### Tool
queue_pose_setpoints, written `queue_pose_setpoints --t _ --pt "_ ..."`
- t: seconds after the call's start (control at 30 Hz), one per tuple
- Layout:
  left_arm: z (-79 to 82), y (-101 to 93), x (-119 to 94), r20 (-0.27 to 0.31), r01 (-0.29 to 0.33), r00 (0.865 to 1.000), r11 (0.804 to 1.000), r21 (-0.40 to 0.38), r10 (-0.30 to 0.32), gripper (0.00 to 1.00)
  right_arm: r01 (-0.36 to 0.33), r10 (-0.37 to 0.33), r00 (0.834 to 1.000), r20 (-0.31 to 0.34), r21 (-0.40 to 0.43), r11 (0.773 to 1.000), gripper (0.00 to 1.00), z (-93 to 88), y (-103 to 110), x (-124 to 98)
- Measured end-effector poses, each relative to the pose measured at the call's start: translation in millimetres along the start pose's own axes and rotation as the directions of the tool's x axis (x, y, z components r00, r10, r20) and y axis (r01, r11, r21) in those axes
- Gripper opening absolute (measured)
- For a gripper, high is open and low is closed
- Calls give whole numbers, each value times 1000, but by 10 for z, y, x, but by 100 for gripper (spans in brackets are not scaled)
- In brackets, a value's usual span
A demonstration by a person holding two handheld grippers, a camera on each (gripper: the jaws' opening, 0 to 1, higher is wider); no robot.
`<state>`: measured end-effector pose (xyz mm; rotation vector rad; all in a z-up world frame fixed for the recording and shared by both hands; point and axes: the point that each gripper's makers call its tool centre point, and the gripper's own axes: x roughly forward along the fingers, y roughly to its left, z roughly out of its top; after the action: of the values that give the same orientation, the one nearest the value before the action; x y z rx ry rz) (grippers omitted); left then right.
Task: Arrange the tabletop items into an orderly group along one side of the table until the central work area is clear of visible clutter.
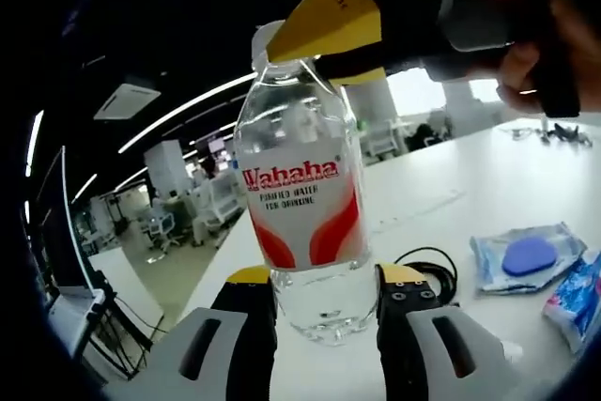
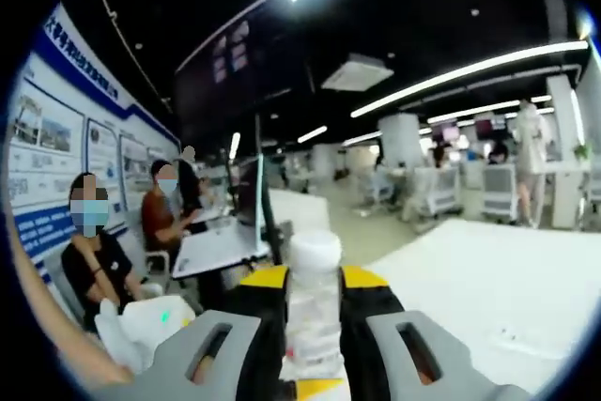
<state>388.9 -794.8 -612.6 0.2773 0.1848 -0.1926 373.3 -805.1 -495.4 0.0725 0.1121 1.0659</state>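
Clear plastic Wahaha water bottle (image 1: 302, 204) held by both tools
Left tool (image 1: 324, 302) clamps its base; right tool (image 2: 315, 293) clamps its white cap (image 2: 315, 249) above white worktop (image 1: 441, 199)

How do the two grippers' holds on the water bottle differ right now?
Left gripper has its fingers around the base of the Wahaha water bottle; right gripper closes at its white cap and neck. The left one sits low, the right one comes from above. Both have yellow-tipped fingers.
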Motion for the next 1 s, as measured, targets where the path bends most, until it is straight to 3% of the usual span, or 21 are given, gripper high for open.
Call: queue_pose_setpoints --t 0.3,0.73,1.0 --pt "-326 -18 361 -24 6 1000 1000 -26 -7 38 -9 8 999 -39 -27 1000 16 -354 -278 222" --pt "-676 -95 822 -75 0 997 997 -75 -6 38 -3 1 999 -53 -30 1000 16 -702 -642 390" --pt "-809 -204 904 -96 9 995 995 -100 -19 39 -10 7 996 -83 -31 999 16 -872 -743 377"
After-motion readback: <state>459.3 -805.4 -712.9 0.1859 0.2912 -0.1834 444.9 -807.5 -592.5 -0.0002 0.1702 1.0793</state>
